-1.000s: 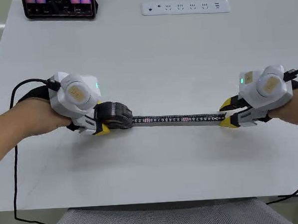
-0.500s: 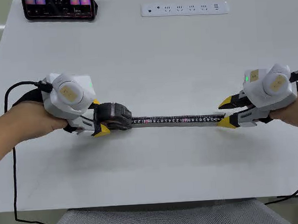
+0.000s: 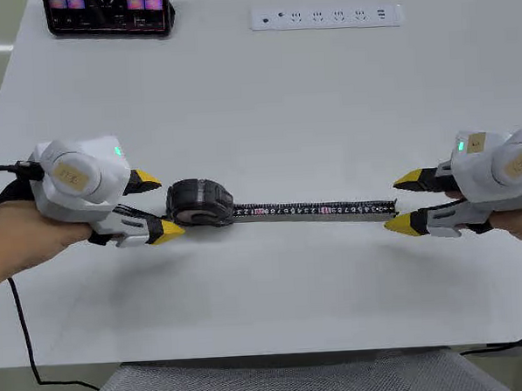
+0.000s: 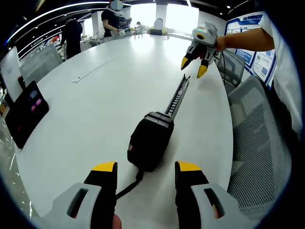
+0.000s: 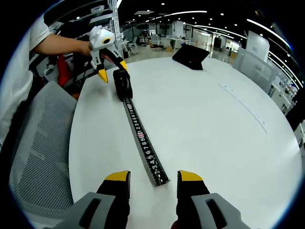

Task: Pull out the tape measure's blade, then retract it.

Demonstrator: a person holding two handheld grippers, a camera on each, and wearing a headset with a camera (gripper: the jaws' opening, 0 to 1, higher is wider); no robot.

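Okay, left tongs (image 3: pixel 161 205) and right tongs (image 3: pixel 401 203) both spread apart, tape measure (image 3: pixel 198 203) ungripped, blade (image 3: pixel 314 210) extended along white counter (image 3: pixel 238 100), left gripper view catches people (image 4: pixel 71 33) beyond.

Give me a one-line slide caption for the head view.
Left tongs and right tongs open, clear of the tape measure, its blade extended on the white table.

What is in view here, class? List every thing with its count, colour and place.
tape measure: one, black case, mid-table
blade: one, dark with printed numbers, pulled out flat from the case
power strip: one, white, far edge
tablet: one, black, lit screen, far left corner
table: one, white
chair: one, grey mesh, near edge
left tool: one, white, yellow tips, open, beside the case
right tool: one, same colours, open, at the blade's end
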